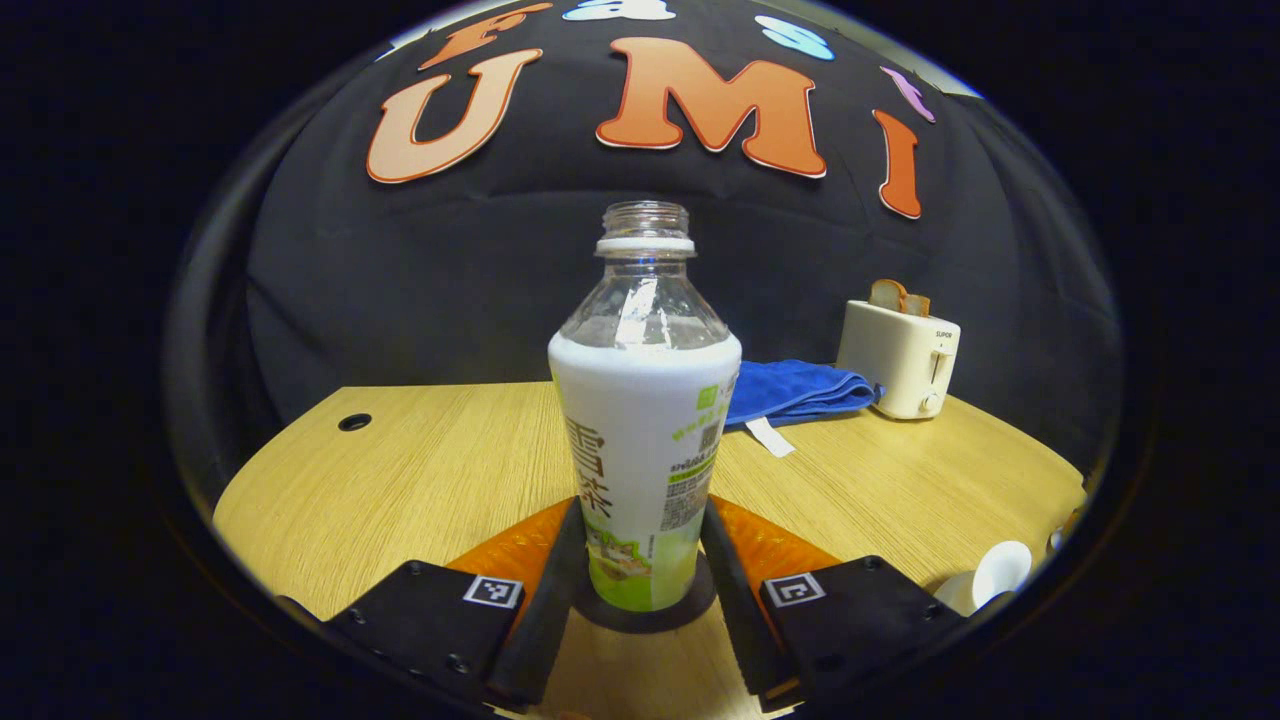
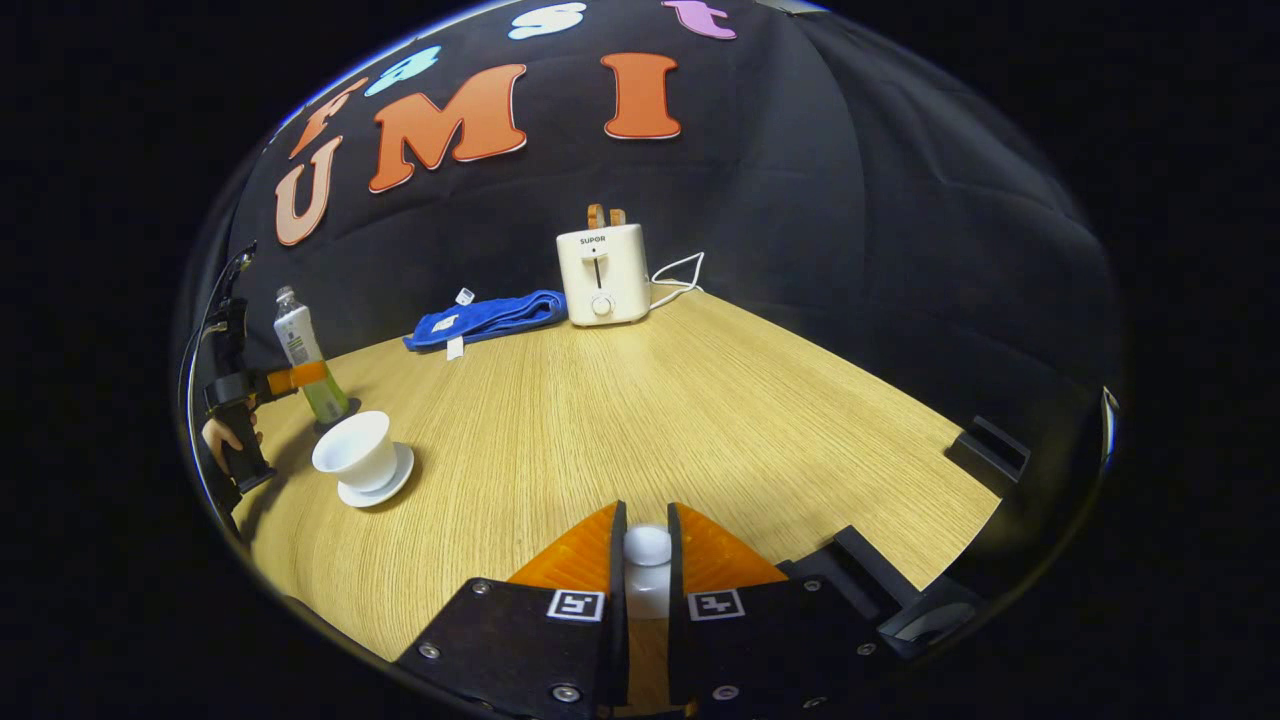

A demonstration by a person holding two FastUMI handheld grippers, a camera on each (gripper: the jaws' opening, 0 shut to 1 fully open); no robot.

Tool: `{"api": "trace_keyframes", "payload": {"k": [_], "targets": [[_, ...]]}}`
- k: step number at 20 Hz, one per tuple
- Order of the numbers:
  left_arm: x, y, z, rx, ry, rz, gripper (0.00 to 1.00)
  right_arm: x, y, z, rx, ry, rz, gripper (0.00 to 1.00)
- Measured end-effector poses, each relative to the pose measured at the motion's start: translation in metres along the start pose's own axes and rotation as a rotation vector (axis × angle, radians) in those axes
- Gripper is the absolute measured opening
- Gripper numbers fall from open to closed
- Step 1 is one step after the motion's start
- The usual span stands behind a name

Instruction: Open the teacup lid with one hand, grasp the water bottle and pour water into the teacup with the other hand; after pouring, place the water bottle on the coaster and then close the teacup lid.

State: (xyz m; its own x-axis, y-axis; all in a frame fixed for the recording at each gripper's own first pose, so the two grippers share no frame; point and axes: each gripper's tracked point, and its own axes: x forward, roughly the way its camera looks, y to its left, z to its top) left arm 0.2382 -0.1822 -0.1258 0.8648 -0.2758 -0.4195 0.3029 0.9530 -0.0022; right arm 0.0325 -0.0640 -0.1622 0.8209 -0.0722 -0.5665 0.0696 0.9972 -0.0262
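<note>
The water bottle (image 1: pixel 645 420) stood upright on the dark coaster (image 1: pixel 645 612), straight ahead between the left gripper (image 1: pixel 640 570) fingers, which flanked its base; whether they pressed it I cannot tell. The right gripper (image 2: pixel 646 560) was clamped on the white lid (image 2: pixel 647 548). Far off to its left sat the uncovered teacup (image 2: pixel 354 450) on its saucer (image 2: pixel 385 488). Pouring and bottle placement looked done; closing the lid remained.
</note>
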Motion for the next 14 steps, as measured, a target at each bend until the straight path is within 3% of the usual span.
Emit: {"api": "trace_keyframes", "payload": {"k": [2, 4, 5, 7, 14], "targets": [[-0.006, 0.003, -0.003, -0.001, 0.005, 0.003, 0.8, -0.002, 0.002, 0.003, 0.0, -0.006, 0.004, 0.16], [-0.012, -0.001, -0.009, 0.003, 0.016, -0.008, 0.82, -0.004, 0.005, 0.007, 0.001, -0.016, 0.011, 0.16], [-0.018, -0.002, -0.008, 0.013, 0.012, -0.012, 0.92, -0.005, 0.008, 0.009, 0.001, -0.022, 0.017, 0.16], [-0.033, -0.002, -0.009, 0.038, -0.004, -0.013, 0.96, -0.008, 0.014, 0.016, -0.003, -0.038, 0.028, 0.16], [-0.116, 0.006, -0.031, 0.063, -0.055, 0.013, 0.98, -0.021, 0.073, 0.047, -0.043, -0.112, 0.134, 0.16]]}}
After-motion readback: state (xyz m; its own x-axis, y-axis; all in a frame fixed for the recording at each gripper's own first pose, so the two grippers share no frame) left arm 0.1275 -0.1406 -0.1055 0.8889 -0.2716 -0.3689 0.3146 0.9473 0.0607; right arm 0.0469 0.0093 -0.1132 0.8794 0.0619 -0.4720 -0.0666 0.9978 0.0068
